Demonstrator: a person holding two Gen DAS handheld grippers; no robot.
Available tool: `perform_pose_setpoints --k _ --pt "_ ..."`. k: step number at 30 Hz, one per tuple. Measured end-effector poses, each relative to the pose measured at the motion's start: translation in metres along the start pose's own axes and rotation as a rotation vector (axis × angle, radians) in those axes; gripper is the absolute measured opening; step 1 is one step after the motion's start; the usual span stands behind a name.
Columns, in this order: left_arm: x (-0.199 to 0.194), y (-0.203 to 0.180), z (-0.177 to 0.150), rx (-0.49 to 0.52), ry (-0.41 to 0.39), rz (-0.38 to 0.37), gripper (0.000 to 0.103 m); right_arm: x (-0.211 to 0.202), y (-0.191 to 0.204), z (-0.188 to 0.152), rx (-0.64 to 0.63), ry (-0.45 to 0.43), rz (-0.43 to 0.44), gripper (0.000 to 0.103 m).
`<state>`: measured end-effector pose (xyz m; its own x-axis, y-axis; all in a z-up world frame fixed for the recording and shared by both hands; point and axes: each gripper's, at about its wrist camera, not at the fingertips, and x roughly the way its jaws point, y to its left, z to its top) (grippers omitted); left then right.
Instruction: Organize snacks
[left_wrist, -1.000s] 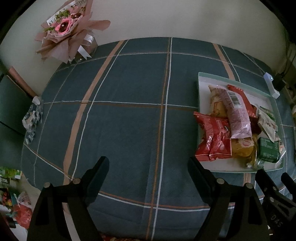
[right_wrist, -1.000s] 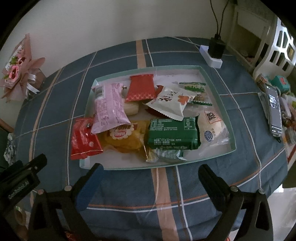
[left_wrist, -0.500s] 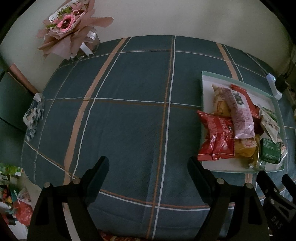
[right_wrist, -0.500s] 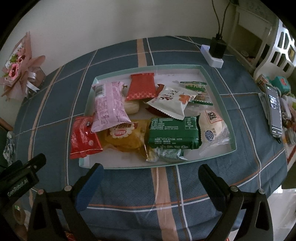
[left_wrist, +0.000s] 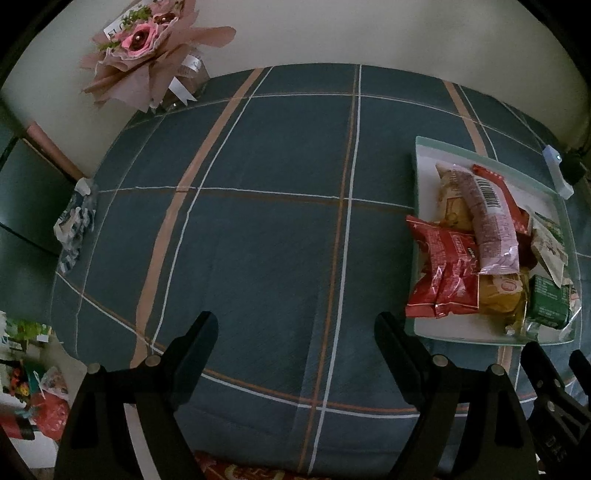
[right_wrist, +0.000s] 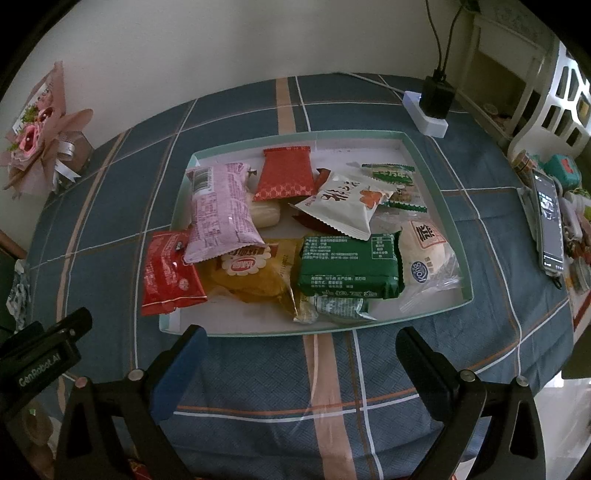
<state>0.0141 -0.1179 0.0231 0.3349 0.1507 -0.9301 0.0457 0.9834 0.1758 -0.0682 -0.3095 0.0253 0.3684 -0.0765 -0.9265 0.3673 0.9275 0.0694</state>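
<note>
Low in both wrist views, the left tongs (left_wrist: 295, 332) and right tongs (right_wrist: 299, 343) gape wide, gripping nothing, over the plaid tabletop (left_wrist: 258, 221). Beyond the right pair, at frame centre, snack packets (right_wrist: 347, 266) fill a shallow tray (right_wrist: 432, 166).

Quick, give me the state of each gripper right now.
Left gripper: open, holding nothing, above bare tablecloth.
Right gripper: open, holding nothing, just short of the snack tray.
</note>
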Motion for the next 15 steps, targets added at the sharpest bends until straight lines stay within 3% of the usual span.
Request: perform_pose_setpoints --k 15 --pt "-0.0001 0.0049 -0.0018 -0.007 -0.002 0.001 0.087 0.0017 -0.0003 -0.0002 -0.009 0.005 0.000 0.103"
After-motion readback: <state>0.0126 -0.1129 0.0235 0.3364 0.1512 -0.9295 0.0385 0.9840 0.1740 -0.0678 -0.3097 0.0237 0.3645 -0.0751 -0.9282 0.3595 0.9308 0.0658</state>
